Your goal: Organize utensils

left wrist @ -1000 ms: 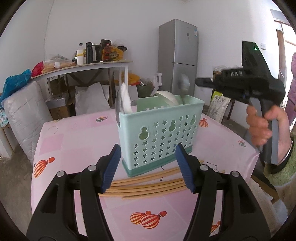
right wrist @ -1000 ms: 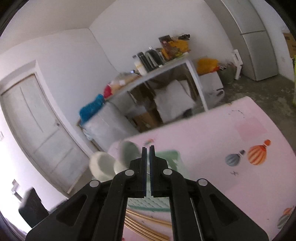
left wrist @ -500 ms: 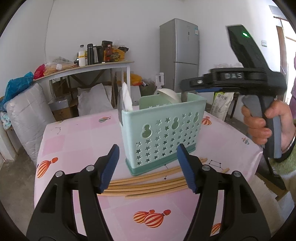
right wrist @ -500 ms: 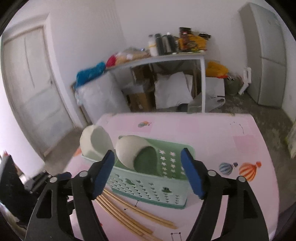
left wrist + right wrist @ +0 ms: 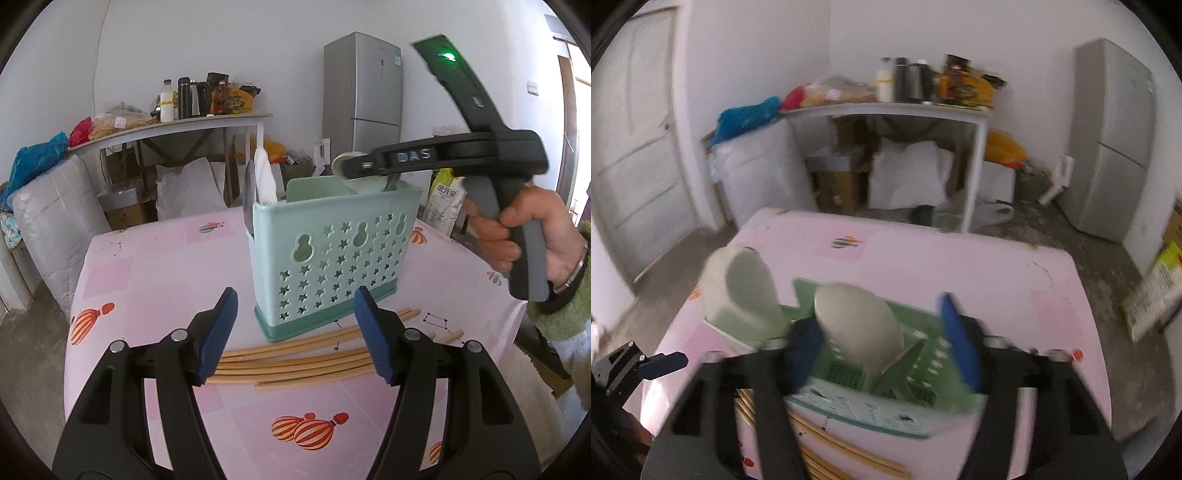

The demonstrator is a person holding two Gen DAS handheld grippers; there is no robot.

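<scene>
Risks, then clearances. Item: mint-green utensil caddy (image 5: 328, 258), upright near the middle of the pink table (image 5: 155, 266), holding a white ladle head (image 5: 742, 291) at its left end, a second pale spoon bowl (image 5: 857, 325) toward its right end, and a dark blade (image 5: 249, 199) beside the white piece. Item: bundle of wooden chopsticks (image 5: 291, 363), loose on the cloth, touching the caddy's near base and running toward the right edge. Left gripper (image 5: 295, 332): released, jaws wide, hovering just above the chopsticks, holding nothing. Right gripper (image 5: 882, 343): released, jaws spread over the caddy's open top, straddling the spoon bowl, nothing grasped; view blurred, so contact cannot be told. Hazards, judged: the caddy is tall, light and top-heavy with ladles, so a sideways knock from the right gripper could tip it onto the chopsticks; thin, bowed sticks may roll or splay under a pinch, and some ends lie near the right edge, where a nudge could send them off. Room: broad bare cloth to the left and far side; tight at the near base, where sticks, caddy and left fingers (image 5: 218, 332) crowd.
</scene>
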